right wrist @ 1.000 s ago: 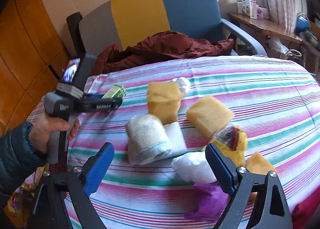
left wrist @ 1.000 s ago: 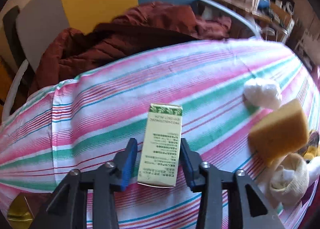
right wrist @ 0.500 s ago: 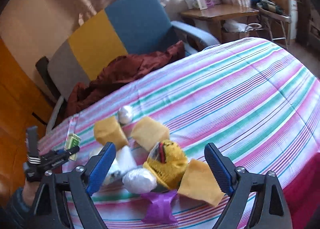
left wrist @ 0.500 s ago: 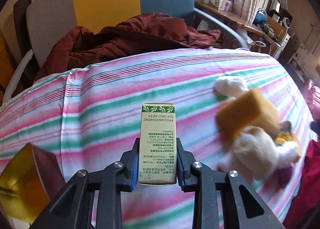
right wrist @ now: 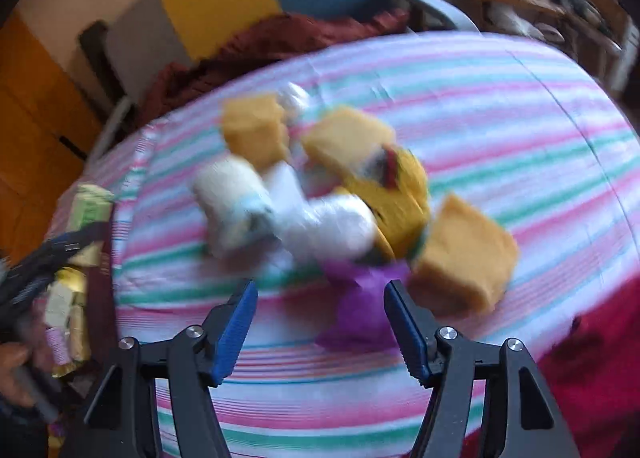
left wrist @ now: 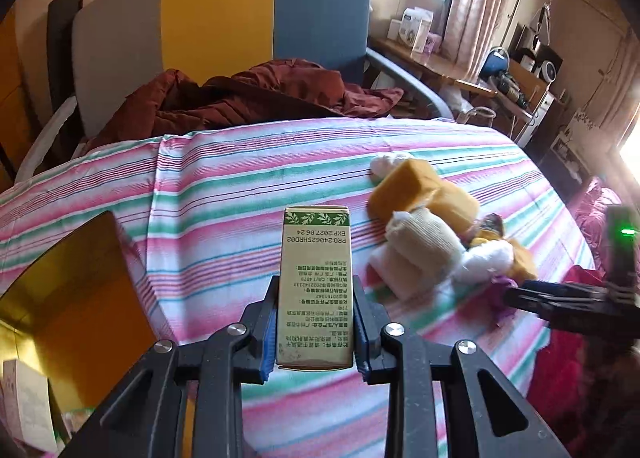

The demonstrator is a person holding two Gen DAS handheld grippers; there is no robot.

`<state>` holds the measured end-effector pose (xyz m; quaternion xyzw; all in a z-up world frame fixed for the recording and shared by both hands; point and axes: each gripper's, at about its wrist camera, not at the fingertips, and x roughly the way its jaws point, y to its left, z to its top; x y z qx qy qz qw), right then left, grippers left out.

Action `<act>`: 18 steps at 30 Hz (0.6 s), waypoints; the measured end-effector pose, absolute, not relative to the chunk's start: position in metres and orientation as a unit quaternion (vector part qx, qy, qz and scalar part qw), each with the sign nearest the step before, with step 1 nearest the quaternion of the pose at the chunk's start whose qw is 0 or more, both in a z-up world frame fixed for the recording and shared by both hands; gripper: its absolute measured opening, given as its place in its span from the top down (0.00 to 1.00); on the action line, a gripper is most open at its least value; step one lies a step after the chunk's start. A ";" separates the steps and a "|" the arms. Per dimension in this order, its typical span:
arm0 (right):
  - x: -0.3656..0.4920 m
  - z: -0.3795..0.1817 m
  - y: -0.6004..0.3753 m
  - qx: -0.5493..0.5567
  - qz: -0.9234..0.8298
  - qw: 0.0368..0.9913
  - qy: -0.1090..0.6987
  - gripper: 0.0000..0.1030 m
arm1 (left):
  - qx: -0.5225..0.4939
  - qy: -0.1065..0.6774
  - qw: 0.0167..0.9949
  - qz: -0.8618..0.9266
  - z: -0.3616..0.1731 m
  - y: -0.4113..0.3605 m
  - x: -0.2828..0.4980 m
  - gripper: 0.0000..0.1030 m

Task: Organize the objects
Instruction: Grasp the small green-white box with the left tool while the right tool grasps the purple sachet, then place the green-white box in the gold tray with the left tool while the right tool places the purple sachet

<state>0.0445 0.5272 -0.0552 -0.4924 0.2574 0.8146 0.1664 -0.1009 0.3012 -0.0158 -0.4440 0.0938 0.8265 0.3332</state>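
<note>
We note a table (left wrist: 224, 193) covered by a cloth striped pink, green and white. Lying on it, bunched toward one side, we see yellow sponge blocks (left wrist: 404, 185), a rolled cream sock (left wrist: 420, 242), a white wad (left wrist: 486, 260), a purple scrap (right wrist: 356, 298) and a yellow knitted item (right wrist: 400, 185). They touch or overlap; the rest of the cloth is bare.
</note>
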 end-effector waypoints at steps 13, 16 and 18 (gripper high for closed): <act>0.037 -0.081 0.502 -0.528 0.809 0.148 0.211 0.64 | -0.449 0.049 0.329 0.829 -0.011 0.229 -0.052 0.71; 0.040 -0.081 0.479 -0.534 0.812 0.118 0.206 0.64 | -0.449 0.038 0.324 0.832 -0.010 0.206 -0.044 0.71; 0.043 -0.079 0.466 -0.533 0.815 0.099 0.203 0.64 | -0.448 0.029 0.316 0.836 -0.009 0.190 -0.041 0.71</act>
